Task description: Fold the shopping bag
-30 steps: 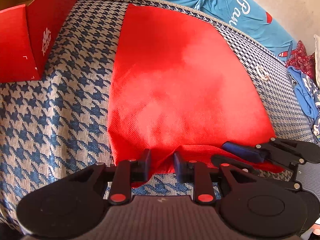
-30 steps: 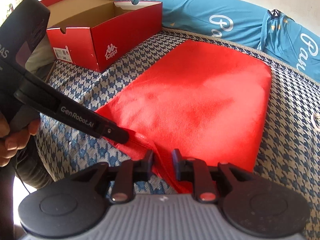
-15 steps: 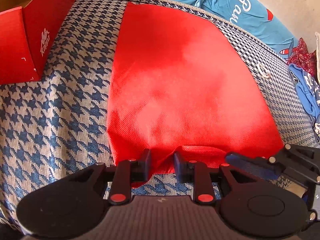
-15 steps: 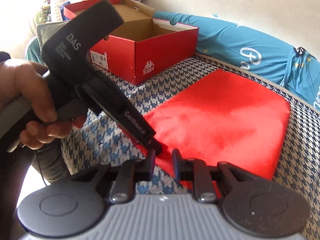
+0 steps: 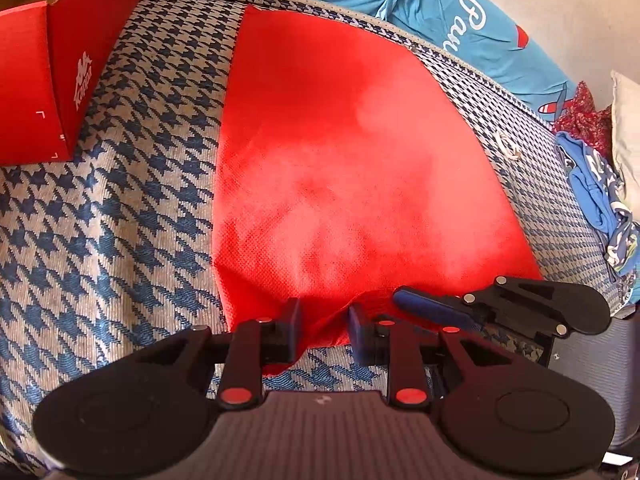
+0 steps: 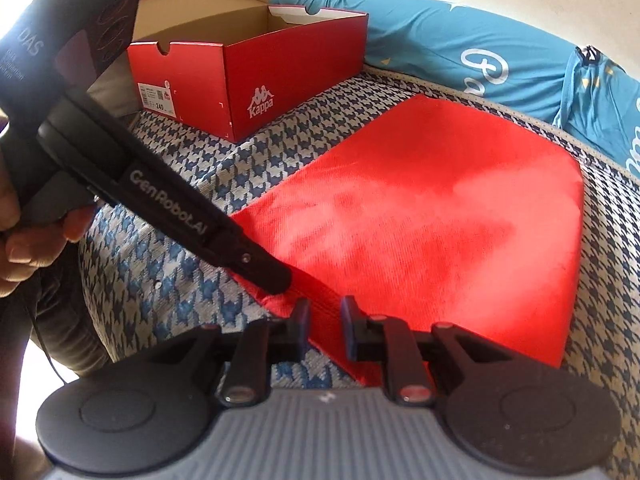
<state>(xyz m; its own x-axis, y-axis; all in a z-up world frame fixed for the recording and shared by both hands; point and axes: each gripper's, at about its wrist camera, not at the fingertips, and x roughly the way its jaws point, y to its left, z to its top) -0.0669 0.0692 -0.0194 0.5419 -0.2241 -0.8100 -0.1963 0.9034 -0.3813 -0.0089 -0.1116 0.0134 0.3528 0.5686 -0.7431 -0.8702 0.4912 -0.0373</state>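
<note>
Swung back, right hand-held gripper (image 6: 323, 326) straddles shopping bag (image 6: 432, 232) edge.

The bag (image 5: 352, 168) is plain bright red, with a fine dotted weave. Under it the cover (image 5: 120, 216) carries a blue-and-cream houndstooth pattern. At 10 o'clock the box (image 6: 256, 76) is red outside with white lettering and brown inside. At 1 o'clock the cloth (image 6: 460, 48) is turquoise with white script. The grippers are black, the left (image 5: 323, 326) with red dots, the right (image 6: 324, 326) with a grey ribbed body.
</note>
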